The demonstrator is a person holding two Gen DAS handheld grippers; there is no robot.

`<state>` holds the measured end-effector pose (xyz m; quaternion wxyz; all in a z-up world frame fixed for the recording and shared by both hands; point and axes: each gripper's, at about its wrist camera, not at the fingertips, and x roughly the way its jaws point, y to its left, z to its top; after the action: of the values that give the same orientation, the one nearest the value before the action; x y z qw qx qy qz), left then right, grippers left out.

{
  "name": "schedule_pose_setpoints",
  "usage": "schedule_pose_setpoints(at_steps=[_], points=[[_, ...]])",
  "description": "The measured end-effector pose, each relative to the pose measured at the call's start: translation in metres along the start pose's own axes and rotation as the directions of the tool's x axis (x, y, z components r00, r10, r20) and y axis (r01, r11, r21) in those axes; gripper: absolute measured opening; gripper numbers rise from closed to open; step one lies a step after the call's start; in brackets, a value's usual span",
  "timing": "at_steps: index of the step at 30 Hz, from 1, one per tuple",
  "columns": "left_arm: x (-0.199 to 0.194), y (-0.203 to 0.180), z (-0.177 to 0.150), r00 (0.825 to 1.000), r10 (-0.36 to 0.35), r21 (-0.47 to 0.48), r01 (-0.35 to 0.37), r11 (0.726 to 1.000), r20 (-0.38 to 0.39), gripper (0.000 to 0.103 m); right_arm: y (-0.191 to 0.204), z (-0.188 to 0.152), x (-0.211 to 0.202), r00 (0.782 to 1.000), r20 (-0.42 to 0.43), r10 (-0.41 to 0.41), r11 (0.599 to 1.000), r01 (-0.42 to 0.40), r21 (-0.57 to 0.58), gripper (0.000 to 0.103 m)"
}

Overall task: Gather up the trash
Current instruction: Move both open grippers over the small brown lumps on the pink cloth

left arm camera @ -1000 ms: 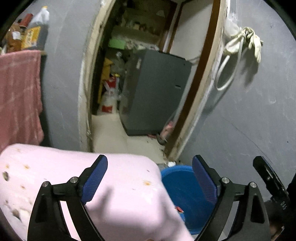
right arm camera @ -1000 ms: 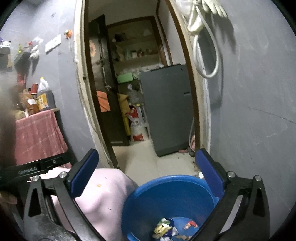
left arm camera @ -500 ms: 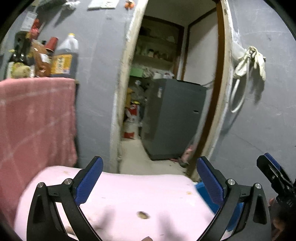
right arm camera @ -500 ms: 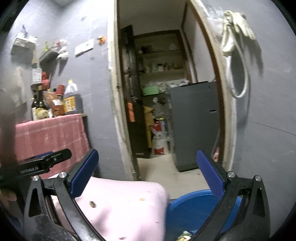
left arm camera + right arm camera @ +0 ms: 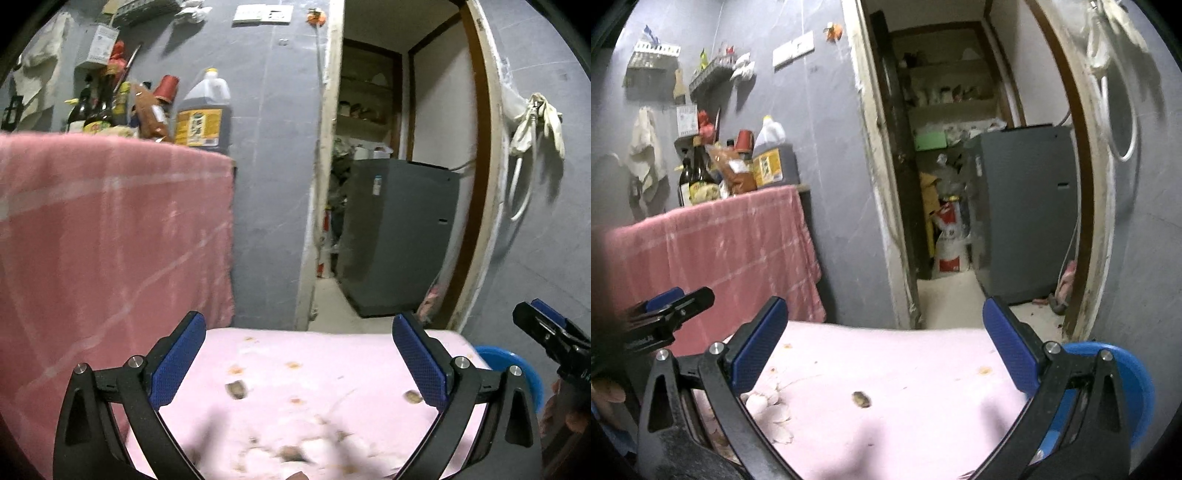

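A pale pink cloth covers a low table (image 5: 332, 369) (image 5: 905, 369), with several small brown scraps on it, one scrap (image 5: 235, 389) (image 5: 861, 399) near the middle. My left gripper (image 5: 297, 354) hovers over the cloth, open and empty. The right gripper (image 5: 882, 343) also hangs above the cloth, jaws wide apart with nothing between them. A blue basin (image 5: 1130, 373) (image 5: 517, 369) stands off the table's right end, mostly hidden behind the cloth and my fingers. The right gripper's tip (image 5: 546, 332) shows at the right edge of the left wrist view.
A counter draped in a pink checked cloth (image 5: 110, 240) (image 5: 731, 243) stands at left, with bottles and a large oil jug (image 5: 205, 114) on top. Ahead a doorway (image 5: 369, 314) leads to a grey appliance (image 5: 399, 236) and a cluttered shelf. Gloves and a hose (image 5: 532, 122) hang on the right wall.
Both views have swung left: the blue basin slid from under the grippers to the right edge, and the pink table and draped counter now fill the foreground. Both grippers stayed open.
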<state>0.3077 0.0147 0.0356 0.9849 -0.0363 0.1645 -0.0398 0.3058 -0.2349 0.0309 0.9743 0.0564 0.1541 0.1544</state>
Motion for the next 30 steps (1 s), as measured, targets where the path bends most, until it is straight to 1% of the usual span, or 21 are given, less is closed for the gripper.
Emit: schedule_pose_setpoints(at_steps=[3, 6, 12, 19, 21, 24, 25, 26, 28, 30], points=[[0.002, 0.019, -0.009, 1.000, 0.010, -0.001, -0.011, 1.000, -0.014, 0.099, 0.009, -0.008, 0.009, 1.000, -0.029, 0.005, 1.000, -0.005, 0.001, 0.103], [0.009, 0.034, -0.017, 0.999, 0.018, -0.003, -0.018, 1.000, -0.045, 0.099, 0.017, -0.014, 0.017, 0.998, -0.056, 0.006, 1.000, -0.006, -0.007, 0.103], [0.026, 0.048, -0.027, 0.992, 0.016, -0.012, -0.017, 1.000, -0.122, 0.099, 0.029, -0.027, 0.032, 0.995, -0.104, 0.004, 0.999, -0.008, -0.037, 0.103], [0.049, 0.055, -0.030, 0.973, 0.006, -0.046, -0.017, 0.999, -0.231, 0.099, 0.029, -0.031, 0.037, 0.991, -0.132, -0.013, 0.999, 0.007, -0.044, 0.102], [0.053, 0.056, -0.032, 0.968, 0.002, -0.048, -0.014, 0.999, -0.250, 0.099, 0.030, -0.032, 0.042, 0.989, -0.150, -0.012, 0.999, 0.005, -0.046, 0.101], [0.058, 0.053, -0.033, 0.961, 0.009, -0.038, -0.020, 0.999, -0.277, 0.098, 0.032, -0.034, 0.051, 0.979, -0.201, -0.018, 0.998, 0.007, -0.058, 0.090], [0.060, 0.051, -0.034, 0.958, 0.011, -0.033, -0.022, 0.999, -0.288, 0.096, 0.033, -0.034, 0.054, 0.977, -0.214, -0.020, 0.998, 0.007, -0.060, 0.086], [0.061, 0.050, -0.035, 0.954, 0.010, -0.030, -0.020, 0.999, -0.299, 0.094, 0.034, -0.036, 0.059, 0.970, -0.243, -0.025, 0.998, 0.009, -0.065, 0.084], [0.068, 0.049, -0.036, 0.945, 0.000, -0.029, -0.010, 1.000, -0.326, 0.084, 0.034, -0.039, 0.067, 0.957, -0.289, -0.028, 0.998, 0.009, -0.065, 0.082], [0.072, 0.049, -0.037, 0.937, -0.004, -0.031, -0.007, 0.999, -0.350, 0.077, 0.032, -0.041, 0.073, 0.945, -0.327, -0.028, 0.998, 0.008, -0.061, 0.080]])
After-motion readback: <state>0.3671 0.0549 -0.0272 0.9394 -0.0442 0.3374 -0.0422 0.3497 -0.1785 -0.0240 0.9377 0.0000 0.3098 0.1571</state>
